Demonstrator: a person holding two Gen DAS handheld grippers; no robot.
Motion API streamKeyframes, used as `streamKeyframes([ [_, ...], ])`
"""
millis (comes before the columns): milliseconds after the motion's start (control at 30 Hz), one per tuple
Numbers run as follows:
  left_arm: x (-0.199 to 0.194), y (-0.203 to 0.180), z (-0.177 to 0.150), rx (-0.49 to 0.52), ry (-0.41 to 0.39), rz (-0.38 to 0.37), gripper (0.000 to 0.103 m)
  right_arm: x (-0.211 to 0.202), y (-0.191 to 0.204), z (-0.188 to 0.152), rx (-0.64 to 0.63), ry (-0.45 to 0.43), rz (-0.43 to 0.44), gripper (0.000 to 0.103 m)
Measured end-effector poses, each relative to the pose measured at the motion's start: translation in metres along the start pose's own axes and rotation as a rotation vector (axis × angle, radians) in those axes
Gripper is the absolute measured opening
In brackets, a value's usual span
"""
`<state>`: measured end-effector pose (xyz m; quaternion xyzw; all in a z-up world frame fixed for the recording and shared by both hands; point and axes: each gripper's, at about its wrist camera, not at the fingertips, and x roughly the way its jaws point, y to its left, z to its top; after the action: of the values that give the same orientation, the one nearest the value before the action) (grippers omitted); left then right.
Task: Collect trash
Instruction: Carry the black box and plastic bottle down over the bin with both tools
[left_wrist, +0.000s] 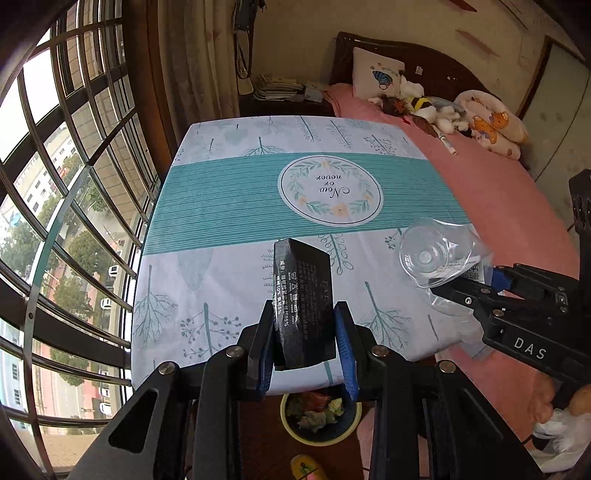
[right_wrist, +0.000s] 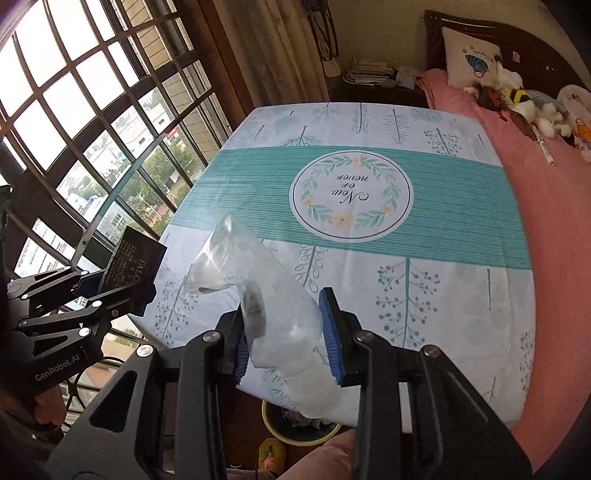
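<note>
My left gripper (left_wrist: 304, 325) is shut on a small black box (left_wrist: 303, 291) printed with white text, held above the near edge of the table (left_wrist: 221, 206). The box also shows at the left in the right wrist view, black box (right_wrist: 135, 264), in the left gripper (right_wrist: 110, 286). My right gripper (right_wrist: 286, 332) is shut on a crushed clear plastic bottle (right_wrist: 258, 295), base pointing away. That bottle (left_wrist: 436, 254) and right gripper (left_wrist: 476, 291) appear at the right of the left wrist view. A yellow-rimmed trash bin (left_wrist: 321, 413) with crumpled scraps stands on the floor below the table edge, bin (right_wrist: 295, 424).
The table wears a teal and white leaf-print cloth. A pink bed (left_wrist: 498, 206) with pillows and soft toys lies to the right. A barred window (left_wrist: 74, 184) fills the left. A yellow slipper (left_wrist: 306, 467) lies on the floor near the bin.
</note>
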<state>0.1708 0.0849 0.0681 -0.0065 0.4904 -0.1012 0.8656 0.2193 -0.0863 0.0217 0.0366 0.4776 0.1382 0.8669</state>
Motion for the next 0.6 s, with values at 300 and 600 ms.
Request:
streamKeyframes([
  [300,-0.031,0.01,-0.09,0.095,0.062,-0.045,0.03,-0.03,0.041,-0.11,0.085,0.084,-0.075,0.03],
  [600,0.008,-0.012,-0.155,0.104,0.196,-0.062,0.03,-0.013,0.044,-0.179,0.122,0.238,-0.098,0.03],
])
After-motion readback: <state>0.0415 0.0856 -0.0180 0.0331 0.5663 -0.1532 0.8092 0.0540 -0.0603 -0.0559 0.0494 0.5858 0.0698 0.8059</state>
